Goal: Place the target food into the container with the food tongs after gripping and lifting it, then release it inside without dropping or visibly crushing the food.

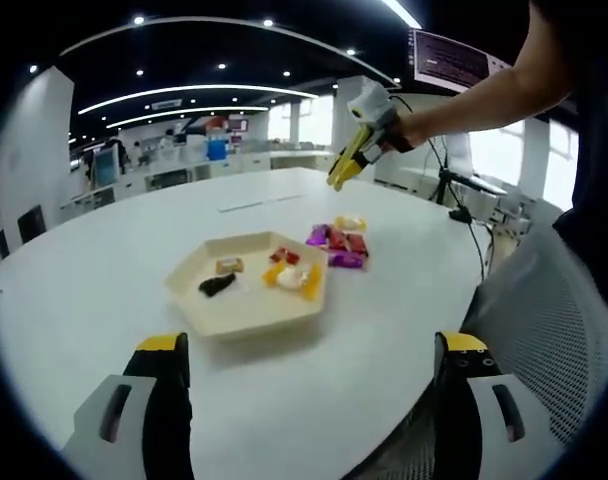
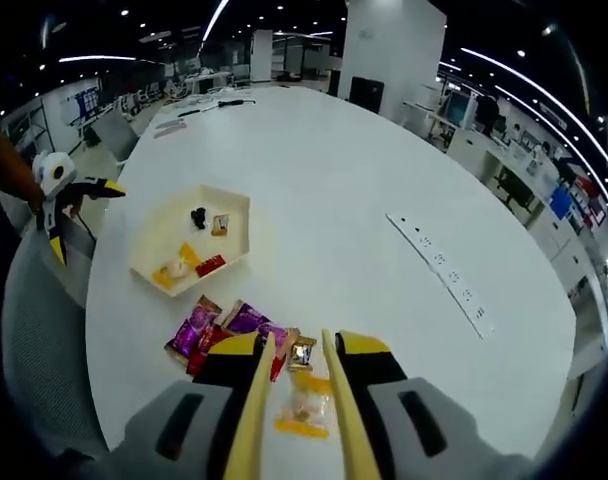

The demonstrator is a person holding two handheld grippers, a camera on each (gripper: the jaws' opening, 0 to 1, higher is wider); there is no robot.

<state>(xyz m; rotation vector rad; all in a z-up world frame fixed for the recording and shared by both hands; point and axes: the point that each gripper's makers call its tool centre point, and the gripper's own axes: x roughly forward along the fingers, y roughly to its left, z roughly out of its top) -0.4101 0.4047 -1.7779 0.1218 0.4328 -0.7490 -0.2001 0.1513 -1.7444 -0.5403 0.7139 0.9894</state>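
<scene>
You see a cream tray (image 1: pixel 246 312), a white table (image 1: pixel 104 290), purple and red packets (image 2: pixel 222 332), and yellow tongs (image 2: pixel 304 420).

A tray (image 2: pixel 149 240) lies on the table (image 2: pixel 384 180), ahead-left of the tongs (image 2: pixel 296 420); snack packets (image 2: pixel 229 330) lie just before them.
</scene>
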